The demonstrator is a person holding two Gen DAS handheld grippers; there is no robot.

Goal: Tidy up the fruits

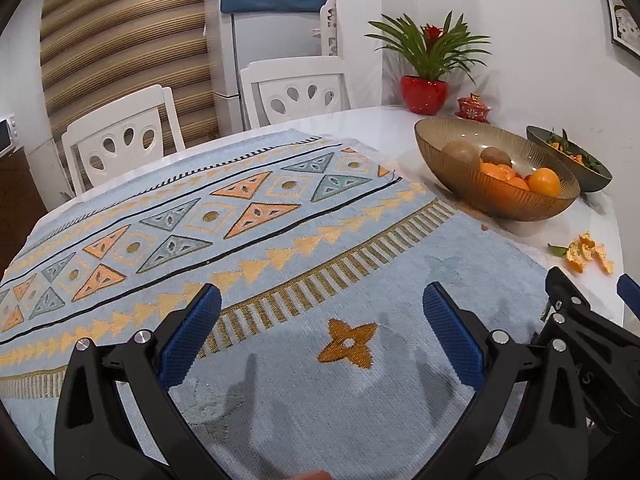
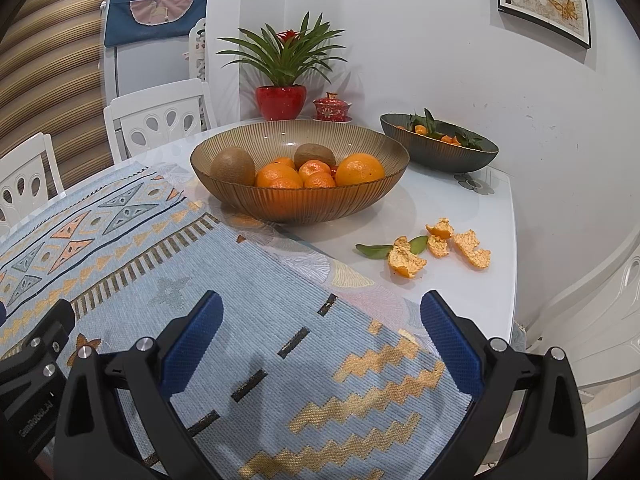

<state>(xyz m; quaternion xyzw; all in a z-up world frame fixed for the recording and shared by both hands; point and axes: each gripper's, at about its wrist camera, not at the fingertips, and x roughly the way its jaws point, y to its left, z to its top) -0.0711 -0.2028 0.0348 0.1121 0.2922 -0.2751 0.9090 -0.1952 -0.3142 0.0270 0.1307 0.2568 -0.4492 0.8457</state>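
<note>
Claws left and right are gaping empty over our counter; leaves are hiding the far bowl's fruit, while the amber bowl is showing kiwis and oranges.

Two kiwis, two bowls, two chairs.

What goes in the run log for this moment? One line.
left gripper open | right gripper open | fruit in amber bowl | peel on table

The ribbed amber glass bowl of oranges and kiwis stands on the white table, left of the dark ribbed bowl, behind scattered orange peel pieces.
</note>
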